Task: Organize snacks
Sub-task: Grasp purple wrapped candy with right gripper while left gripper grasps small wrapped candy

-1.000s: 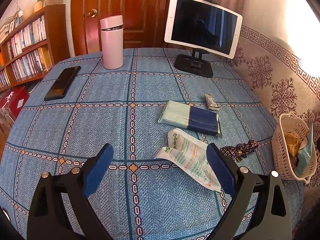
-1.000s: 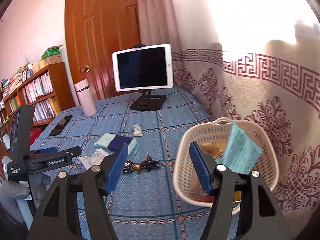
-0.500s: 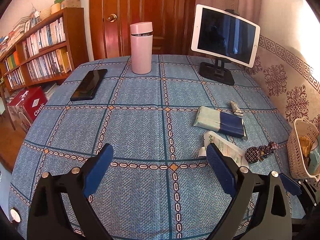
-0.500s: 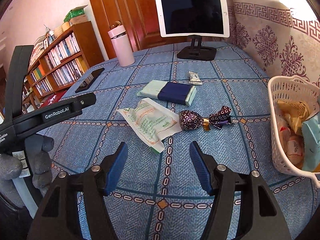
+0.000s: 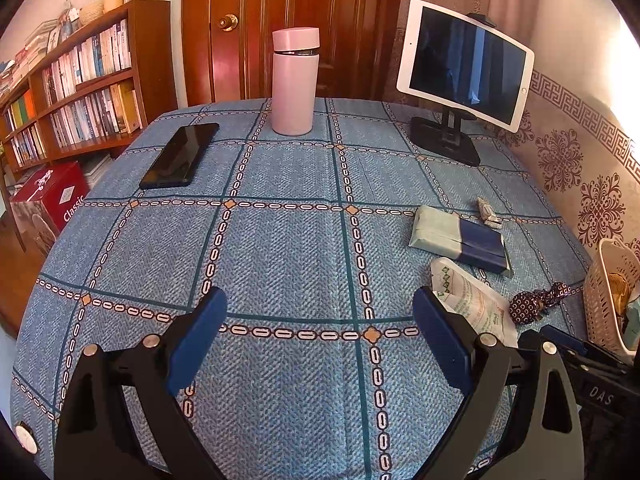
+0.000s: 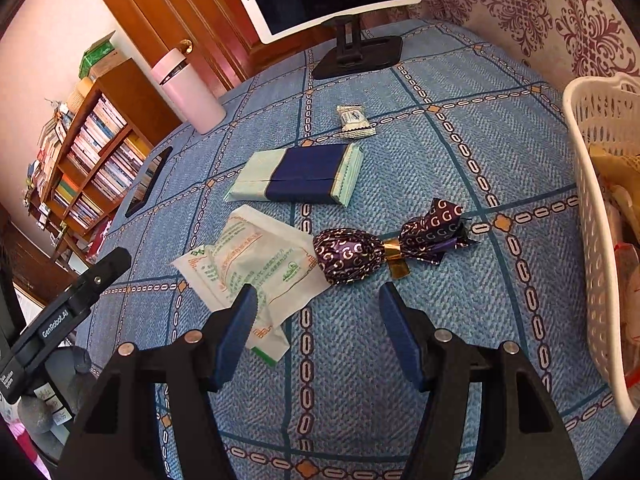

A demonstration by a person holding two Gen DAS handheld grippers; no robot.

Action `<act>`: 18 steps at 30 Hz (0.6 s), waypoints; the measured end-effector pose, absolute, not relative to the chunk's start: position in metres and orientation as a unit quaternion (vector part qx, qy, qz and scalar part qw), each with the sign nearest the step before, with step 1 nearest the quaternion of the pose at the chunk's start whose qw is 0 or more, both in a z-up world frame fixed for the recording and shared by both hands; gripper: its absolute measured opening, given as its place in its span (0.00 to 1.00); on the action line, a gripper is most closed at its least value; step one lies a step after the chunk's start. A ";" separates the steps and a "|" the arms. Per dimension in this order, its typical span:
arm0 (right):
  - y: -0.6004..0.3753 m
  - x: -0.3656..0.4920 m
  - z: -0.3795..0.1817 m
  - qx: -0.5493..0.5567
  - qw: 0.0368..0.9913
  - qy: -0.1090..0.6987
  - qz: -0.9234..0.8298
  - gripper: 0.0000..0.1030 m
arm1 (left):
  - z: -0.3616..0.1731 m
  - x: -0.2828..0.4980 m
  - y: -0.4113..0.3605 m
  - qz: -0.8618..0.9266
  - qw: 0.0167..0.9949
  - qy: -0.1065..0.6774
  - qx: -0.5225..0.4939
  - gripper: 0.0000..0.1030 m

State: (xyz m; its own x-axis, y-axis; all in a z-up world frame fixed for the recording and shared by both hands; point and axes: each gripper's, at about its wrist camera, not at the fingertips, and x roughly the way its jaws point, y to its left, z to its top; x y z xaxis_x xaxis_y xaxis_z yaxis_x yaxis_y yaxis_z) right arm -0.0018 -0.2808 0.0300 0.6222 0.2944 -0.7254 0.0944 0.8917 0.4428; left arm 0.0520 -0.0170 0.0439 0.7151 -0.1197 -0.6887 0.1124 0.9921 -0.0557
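"Classic" on red box

Table covered by blue patterned cloth. Pink tumbler upright near far edge, about mid-width. Black phone flat, screen dark, toward far left corner, well apart from tumbler. White tablet on black stand near far right corner, screen dark and tilted. Wooden door behind far edge. Bookshelf off left side, full of books; boxes on top. Red box on floor below shelf, lettering possibly "Classic". Patterned wall covering along right edge.
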 end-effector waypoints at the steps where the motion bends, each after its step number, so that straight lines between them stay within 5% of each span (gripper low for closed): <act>1: -0.283 0.003 0.029 0.227 0.872 0.431 0.052 0.61 | 0.043 0.053 -0.016 -0.062 0.926 0.373 -0.005 0.92; 8: -0.277 0.030 0.031 0.175 0.888 0.424 0.014 0.50 | 0.040 0.062 -0.012 -0.057 0.925 0.377 -0.002 0.92; 13: -0.273 0.029 0.031 0.131 0.899 0.417 -0.013 0.31 | 0.041 0.070 -0.016 -0.057 0.925 0.377 0.007 0.92; 18: -0.275 0.017 0.032 0.118 0.905 0.408 -0.012 0.29 | 0.045 0.080 -0.032 -0.074 0.923 0.377 0.015 0.93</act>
